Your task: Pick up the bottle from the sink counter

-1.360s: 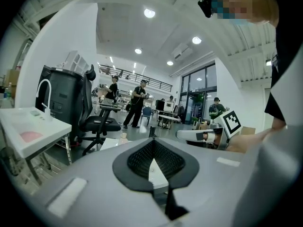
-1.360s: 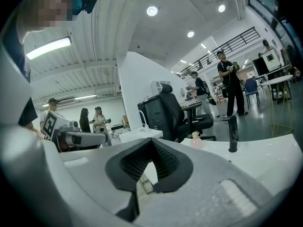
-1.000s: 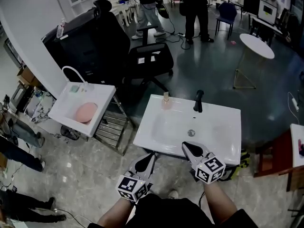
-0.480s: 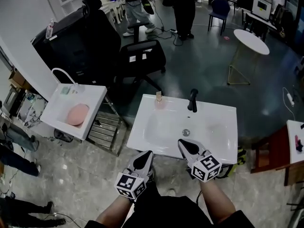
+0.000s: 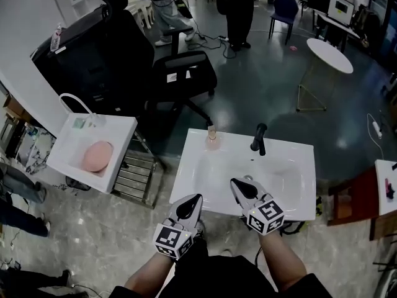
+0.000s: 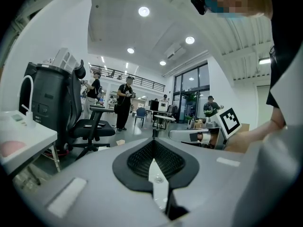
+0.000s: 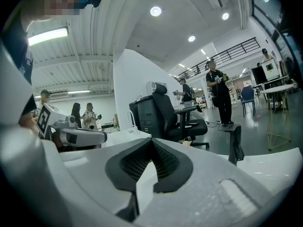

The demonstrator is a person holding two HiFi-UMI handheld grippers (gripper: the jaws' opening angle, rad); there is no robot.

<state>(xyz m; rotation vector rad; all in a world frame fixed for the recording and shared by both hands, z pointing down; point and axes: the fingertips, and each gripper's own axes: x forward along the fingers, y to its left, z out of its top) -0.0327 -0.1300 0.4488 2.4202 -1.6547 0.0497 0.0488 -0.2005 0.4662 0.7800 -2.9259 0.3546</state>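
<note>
A small bottle (image 5: 212, 135) with a pale cap stands upright at the back rim of the white sink counter (image 5: 291, 197), left of the black faucet (image 5: 258, 138). My left gripper (image 5: 194, 198) is shut and empty, its tips at the counter's front edge. My right gripper (image 5: 237, 183) is also shut and empty, reaching a little over the front of the basin. Both stay well short of the bottle. In the left gripper view the jaws (image 6: 153, 142) meet at the tip. The right gripper view shows its jaws (image 7: 152, 142) closed, with the faucet (image 7: 235, 144) ahead on the right.
A second small sink (image 5: 74, 160) with a pink item in it stands to the left, beside a metal rack (image 5: 139, 169). A black office chair (image 5: 183, 73) is behind the counter. A round white table (image 5: 332, 54) and standing people are farther back. Red furniture (image 5: 353, 207) sits at the right.
Both grippers have moved forward toward the sink, and their tips now reach its front edge. The whole view has shifted with the person's approach. The jaws stayed shut.
</note>
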